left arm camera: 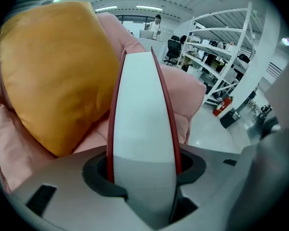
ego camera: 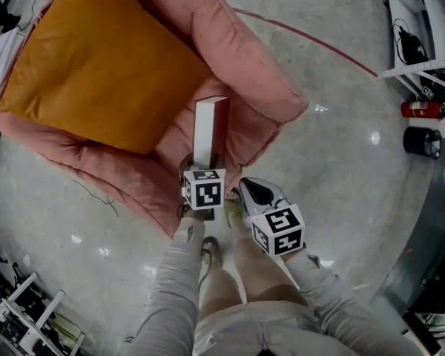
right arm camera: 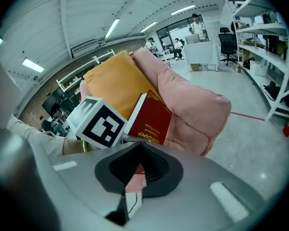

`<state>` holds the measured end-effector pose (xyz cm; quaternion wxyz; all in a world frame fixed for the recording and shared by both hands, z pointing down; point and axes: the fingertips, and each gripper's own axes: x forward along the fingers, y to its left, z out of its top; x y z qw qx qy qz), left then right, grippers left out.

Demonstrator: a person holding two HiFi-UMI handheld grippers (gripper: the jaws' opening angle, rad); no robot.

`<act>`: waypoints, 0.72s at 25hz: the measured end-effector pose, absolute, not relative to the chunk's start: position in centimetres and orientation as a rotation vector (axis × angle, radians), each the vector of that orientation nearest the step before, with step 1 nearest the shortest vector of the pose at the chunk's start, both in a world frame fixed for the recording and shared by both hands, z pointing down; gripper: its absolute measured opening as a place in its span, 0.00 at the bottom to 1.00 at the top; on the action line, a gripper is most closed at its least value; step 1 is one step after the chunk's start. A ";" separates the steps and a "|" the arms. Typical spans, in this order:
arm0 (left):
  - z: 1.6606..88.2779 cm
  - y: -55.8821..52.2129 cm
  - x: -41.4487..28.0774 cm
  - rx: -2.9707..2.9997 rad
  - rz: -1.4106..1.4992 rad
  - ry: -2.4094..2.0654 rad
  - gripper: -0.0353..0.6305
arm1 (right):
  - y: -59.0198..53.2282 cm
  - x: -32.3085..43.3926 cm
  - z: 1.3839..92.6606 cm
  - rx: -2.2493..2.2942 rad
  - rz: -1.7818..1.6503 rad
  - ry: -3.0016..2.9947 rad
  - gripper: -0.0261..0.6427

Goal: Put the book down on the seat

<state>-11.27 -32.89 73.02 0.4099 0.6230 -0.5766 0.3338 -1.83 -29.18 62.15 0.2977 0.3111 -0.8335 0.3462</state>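
Book (ego camera: 211, 128): thick, red-covered, white-edged.

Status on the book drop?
Left gripper gripping red-covered white-paged book, upright at front of pink padded armchair. Right gripper shut, empty. Orange fabric seat cushion unobstructed.

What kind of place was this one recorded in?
Probably an open-plan lab or workshop-style office. White metal shelving lines one side, a fire extinguisher sits on the polished floor, and an office chair stands at the back under long ceiling strip lights.
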 end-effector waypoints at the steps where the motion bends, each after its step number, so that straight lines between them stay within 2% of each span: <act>1: 73.5 -33.0 -11.1 1.564 0.844 -1.446 0.44 | -29.2 -1.7 62.3 0.829 0.923 -2.212 0.04; 18: 75.0 -35.0 -11.1 1.584 0.889 -1.432 0.46 | -29.1 -1.4 62.4 0.855 0.944 -2.203 0.04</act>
